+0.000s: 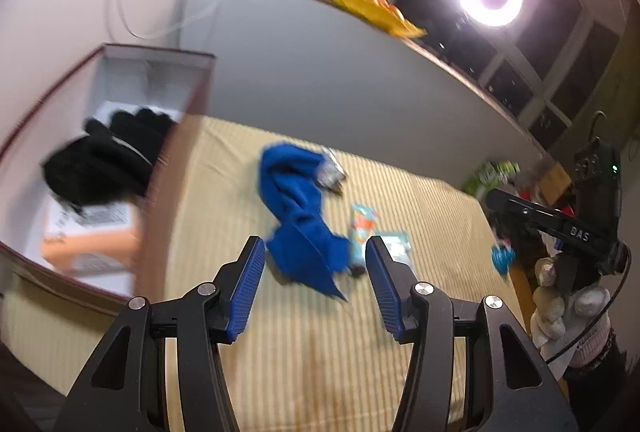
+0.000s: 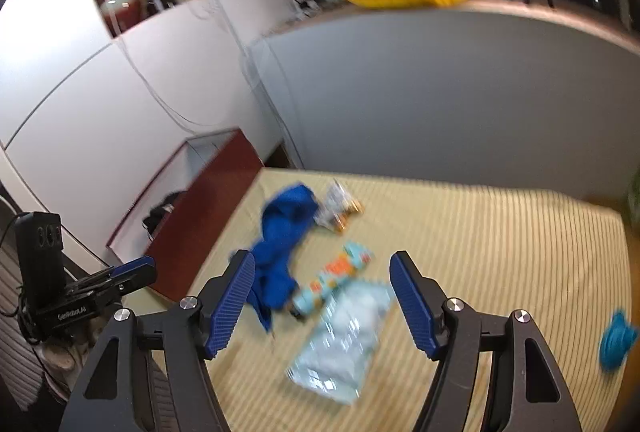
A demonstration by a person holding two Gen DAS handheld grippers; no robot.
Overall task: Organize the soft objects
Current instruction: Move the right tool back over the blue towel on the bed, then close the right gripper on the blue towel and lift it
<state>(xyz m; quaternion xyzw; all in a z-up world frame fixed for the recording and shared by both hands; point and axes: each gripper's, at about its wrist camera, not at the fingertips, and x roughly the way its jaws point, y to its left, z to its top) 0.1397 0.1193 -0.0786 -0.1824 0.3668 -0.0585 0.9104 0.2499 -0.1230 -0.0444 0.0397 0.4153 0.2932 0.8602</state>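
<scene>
Left tool [image 1: 316, 256] seen spread wide, nothing held, above striped counter [image 1: 304, 352]. Blue cloth [image 1: 298, 216] laid crumpled at 12 o'clock of left tool. Right tool [image 2: 322, 274] likewise parted, empty; clear packet [image 2: 344, 340] seen beneath. Black garment [image 1: 104, 160] contained in red box [image 1: 168, 168] at 10 o'clock.

Motion blur smears the box [image 1: 120, 136], so the print on the cartons under its black cloth [image 1: 108, 160] cannot be read. Beside the blue cloth [image 1: 298, 212], the packets [image 2: 340, 336] are too smeared to identify. Right of them, the small blue thing [image 2: 616, 340] is unidentifiable, and the table [image 1: 304, 352] runs out of frame.
</scene>
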